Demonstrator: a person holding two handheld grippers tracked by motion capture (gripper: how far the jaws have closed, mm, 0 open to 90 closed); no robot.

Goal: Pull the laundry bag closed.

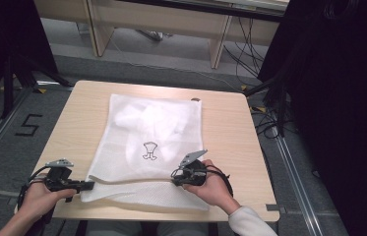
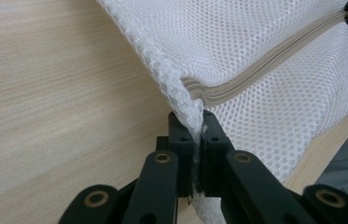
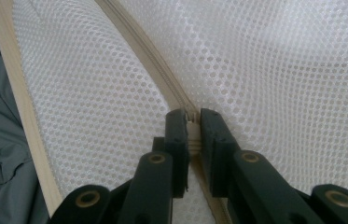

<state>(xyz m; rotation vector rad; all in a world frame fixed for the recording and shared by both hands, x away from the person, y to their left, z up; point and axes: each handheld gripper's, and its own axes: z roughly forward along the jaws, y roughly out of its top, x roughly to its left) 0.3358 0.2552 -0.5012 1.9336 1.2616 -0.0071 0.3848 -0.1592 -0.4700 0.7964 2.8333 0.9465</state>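
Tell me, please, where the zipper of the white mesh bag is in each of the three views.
High view: the zipper runs across the bag's near end, between the two grippers.
Left gripper view: it runs from the jaws up to the right.
Right gripper view: it runs from the jaws up to the left.
Shared landmark: the white mesh bag.

Recording lab or test room, small pale wooden counter (image 1: pixel 77 123) on grey carpet, floor marked with a taped number 5 (image 1: pixel 27 125), loose cables (image 1: pixel 250 54) trailing, black curtains (image 1: pixel 338 98) alongside, wooden furniture legs (image 1: pixel 100 29) behind
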